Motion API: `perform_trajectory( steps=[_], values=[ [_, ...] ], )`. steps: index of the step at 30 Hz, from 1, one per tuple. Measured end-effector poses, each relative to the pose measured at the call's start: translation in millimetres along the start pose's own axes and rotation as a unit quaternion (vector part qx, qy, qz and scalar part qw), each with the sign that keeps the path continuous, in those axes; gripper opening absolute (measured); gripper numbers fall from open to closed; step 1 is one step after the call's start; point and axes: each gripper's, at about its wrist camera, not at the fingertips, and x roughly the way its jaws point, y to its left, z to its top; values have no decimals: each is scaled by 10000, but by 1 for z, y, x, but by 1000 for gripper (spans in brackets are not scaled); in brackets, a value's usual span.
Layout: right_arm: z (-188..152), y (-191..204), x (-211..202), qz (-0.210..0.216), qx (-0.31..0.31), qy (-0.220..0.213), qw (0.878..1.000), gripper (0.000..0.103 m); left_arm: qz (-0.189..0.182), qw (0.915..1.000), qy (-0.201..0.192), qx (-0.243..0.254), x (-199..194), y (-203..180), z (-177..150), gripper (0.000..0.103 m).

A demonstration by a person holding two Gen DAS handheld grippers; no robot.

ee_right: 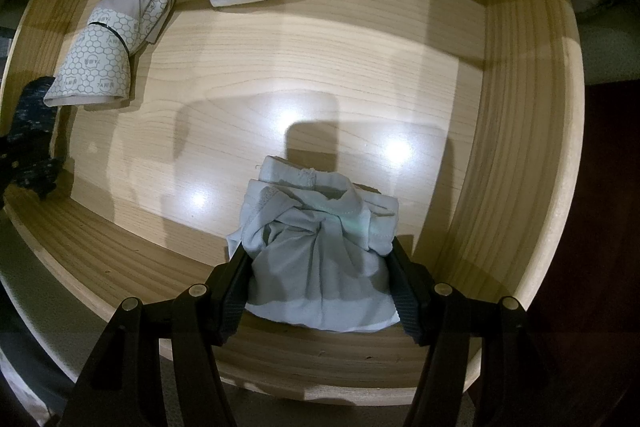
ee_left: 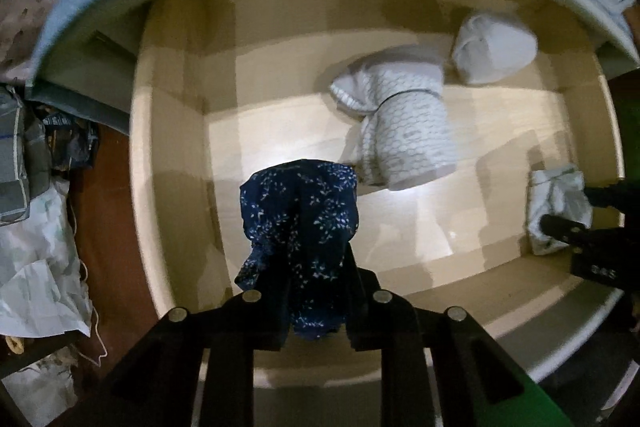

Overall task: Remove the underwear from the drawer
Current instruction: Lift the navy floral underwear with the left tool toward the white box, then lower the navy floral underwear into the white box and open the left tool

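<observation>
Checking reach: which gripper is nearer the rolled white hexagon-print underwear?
Left. The left gripper, clamping dark blue floral underwear, sits beside the rolled white hexagon-print underwear; the right gripper, gripping pale grey underwear, is farther across the wooden drawer.

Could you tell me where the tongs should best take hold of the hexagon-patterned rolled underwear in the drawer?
Probably at the hexagon-patterned roll's middle, near the dark band, coming straight down from above. It lies flat on the drawer floor with bare wood on both long sides, so the tongs can straddle its narrow width and keep the roll bundled.
</observation>
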Motion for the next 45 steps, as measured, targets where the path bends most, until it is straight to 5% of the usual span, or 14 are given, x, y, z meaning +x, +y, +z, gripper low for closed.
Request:
perform_trajectory(
  steps=[12, 18, 22, 29, 34, 45],
  values=[
    [-1, -2, 0, -31, 8, 9, 10000, 58, -66, 9959, -898, -88, -71, 4, -13, 20],
    [-1, -3, -1, -30, 18, 12, 10000, 58, -115, 9869, -1609, -85, -127, 8, -11, 20],
    [-1, -3, -1, -31, 18, 13, 10000, 58, -190, 9713, -2368, -109, -182, 11, -6, 20],
    [0, -4, -2, -34, 20, 18, 10000, 58, -263, 9238, -3819, -70, -258, 10, 7, 20],
    [0, -5, -2, -32, 25, 19, 10000, 58, -361, 9133, -4049, -242, -270, 14, 37, 20],
    [1, -5, -3, -35, 19, 24, 10000, 58, -84, 9229, -3846, -177, -235, 7, 98, 20]
  ],
)
